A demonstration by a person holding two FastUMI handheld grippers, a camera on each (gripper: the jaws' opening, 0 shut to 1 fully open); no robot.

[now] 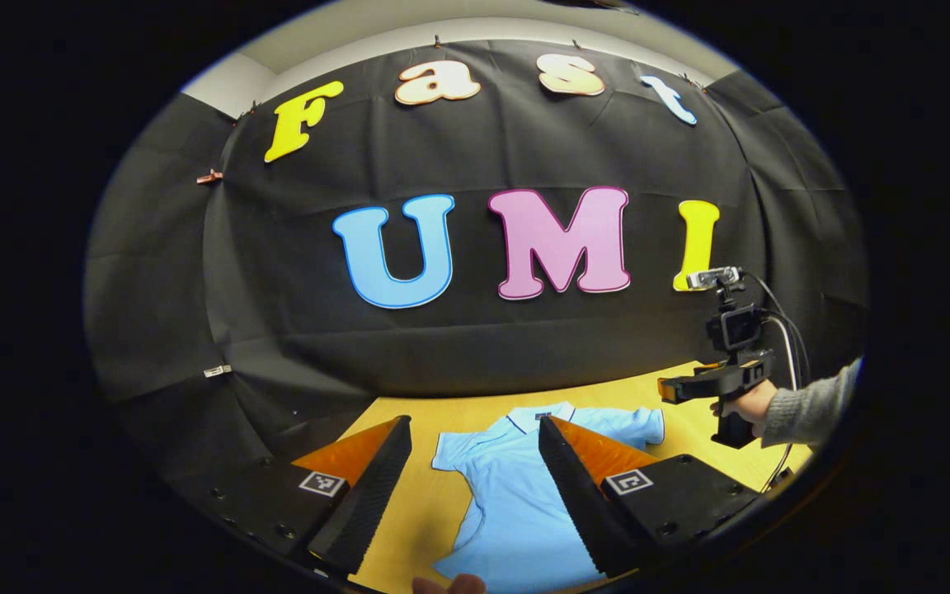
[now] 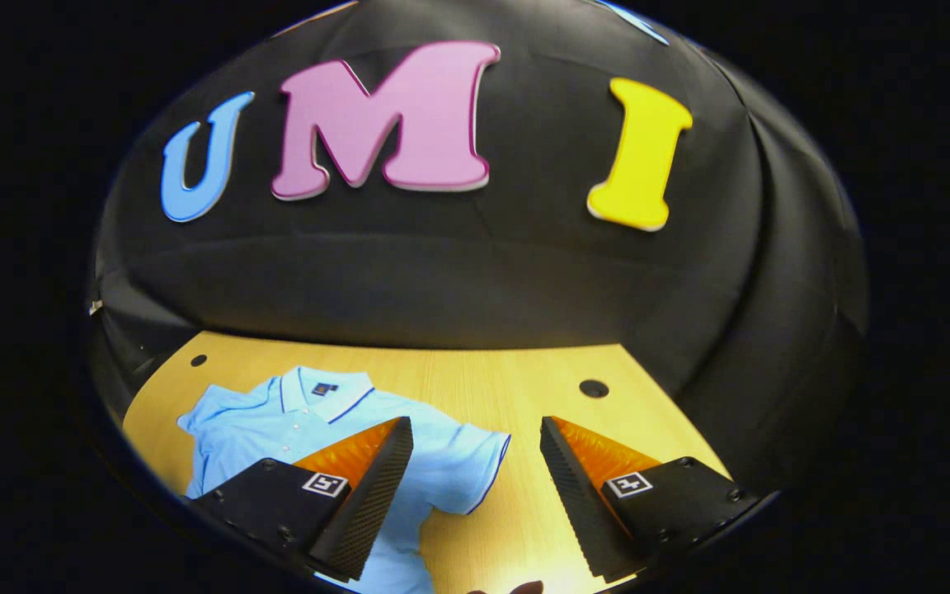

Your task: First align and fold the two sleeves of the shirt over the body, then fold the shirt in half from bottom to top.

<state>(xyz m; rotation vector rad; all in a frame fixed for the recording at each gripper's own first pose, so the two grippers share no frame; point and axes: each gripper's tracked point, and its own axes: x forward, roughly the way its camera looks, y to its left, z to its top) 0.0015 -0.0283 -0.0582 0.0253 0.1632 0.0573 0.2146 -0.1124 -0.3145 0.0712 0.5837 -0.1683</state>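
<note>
Table [image 2: 475, 379] holes beyond spread shirt [image 2: 310, 421]

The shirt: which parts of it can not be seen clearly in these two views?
- Left gripper view: the shirt's hem is cut off by the bottom edge, and the left gripper's finger covers part of its body.
- Right gripper view: the lower body is cut off by the edge, and a finger of the right gripper covers part of the chest.
- The collar label is too small to read.
</note>
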